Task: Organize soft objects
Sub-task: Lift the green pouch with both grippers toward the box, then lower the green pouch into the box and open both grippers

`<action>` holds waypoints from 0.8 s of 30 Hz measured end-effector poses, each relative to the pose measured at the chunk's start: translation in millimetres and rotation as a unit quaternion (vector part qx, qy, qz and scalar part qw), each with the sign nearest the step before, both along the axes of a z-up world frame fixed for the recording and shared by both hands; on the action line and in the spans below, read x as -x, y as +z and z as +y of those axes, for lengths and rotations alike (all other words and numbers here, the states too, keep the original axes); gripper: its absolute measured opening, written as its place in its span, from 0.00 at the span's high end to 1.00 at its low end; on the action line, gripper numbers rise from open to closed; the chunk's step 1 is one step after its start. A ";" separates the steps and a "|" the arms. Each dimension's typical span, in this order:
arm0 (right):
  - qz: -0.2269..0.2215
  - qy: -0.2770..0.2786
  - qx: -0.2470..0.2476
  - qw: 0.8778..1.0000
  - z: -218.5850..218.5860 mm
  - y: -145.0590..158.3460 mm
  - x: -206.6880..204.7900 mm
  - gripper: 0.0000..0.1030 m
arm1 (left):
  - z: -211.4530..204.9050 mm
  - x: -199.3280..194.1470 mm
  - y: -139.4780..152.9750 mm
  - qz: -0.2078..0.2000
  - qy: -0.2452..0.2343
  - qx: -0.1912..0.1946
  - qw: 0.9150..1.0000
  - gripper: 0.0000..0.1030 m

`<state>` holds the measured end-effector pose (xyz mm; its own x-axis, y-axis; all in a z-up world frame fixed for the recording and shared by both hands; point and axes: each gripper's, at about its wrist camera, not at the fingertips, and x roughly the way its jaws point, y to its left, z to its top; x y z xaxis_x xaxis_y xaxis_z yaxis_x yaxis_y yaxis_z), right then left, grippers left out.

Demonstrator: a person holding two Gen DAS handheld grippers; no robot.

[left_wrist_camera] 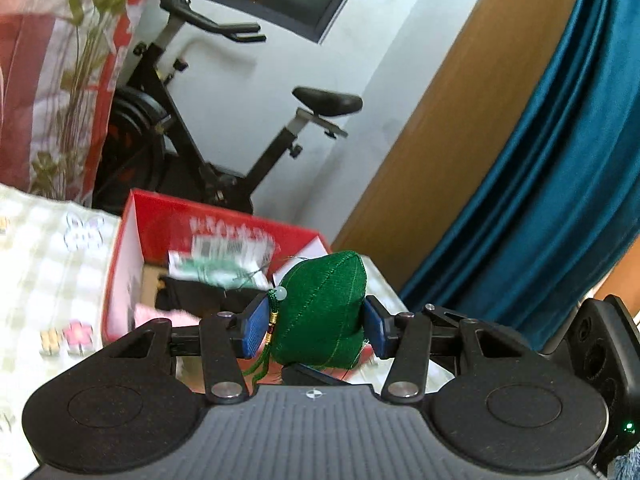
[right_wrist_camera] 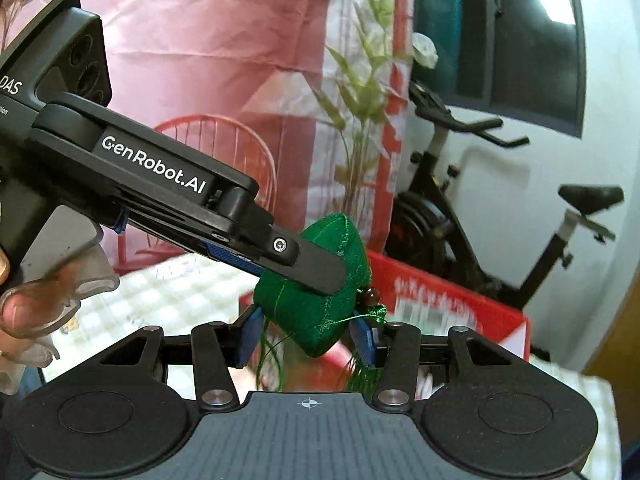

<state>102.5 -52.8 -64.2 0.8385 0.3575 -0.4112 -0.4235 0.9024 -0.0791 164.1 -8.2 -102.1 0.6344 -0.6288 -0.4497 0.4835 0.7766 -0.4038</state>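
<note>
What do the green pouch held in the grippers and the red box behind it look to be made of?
Green pouch: apparently woven fabric, stuffed; matte cloth with lighter stitched seam lines, a bead and a cord tassel at one side. It dents under the left gripper pads. Red box: probably cardboard with a glossy red printed skin; thin straight walls and a pale inner face suggest it, though blur leaves the finish uncertain.

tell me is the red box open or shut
Open. The red box has no lid over it in the left wrist view; papers and a pink item show inside, behind the green pouch held in the fingers.
</note>
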 end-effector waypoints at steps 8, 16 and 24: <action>-0.010 0.008 0.008 1.000 -2.0 12.2 -59.4 0.56 | -1.3 -45.6 14.1 -0.013 0.002 -0.021 1.000 0.49; 0.021 0.009 0.019 1.000 -0.5 -12.6 -118.5 0.56 | 5.5 -91.8 -4.5 0.019 0.008 -0.029 0.999 0.49; 0.061 0.022 0.044 0.997 14.0 -37.3 -171.3 0.56 | 16.7 -122.7 -26.9 0.045 0.039 -0.029 0.998 0.49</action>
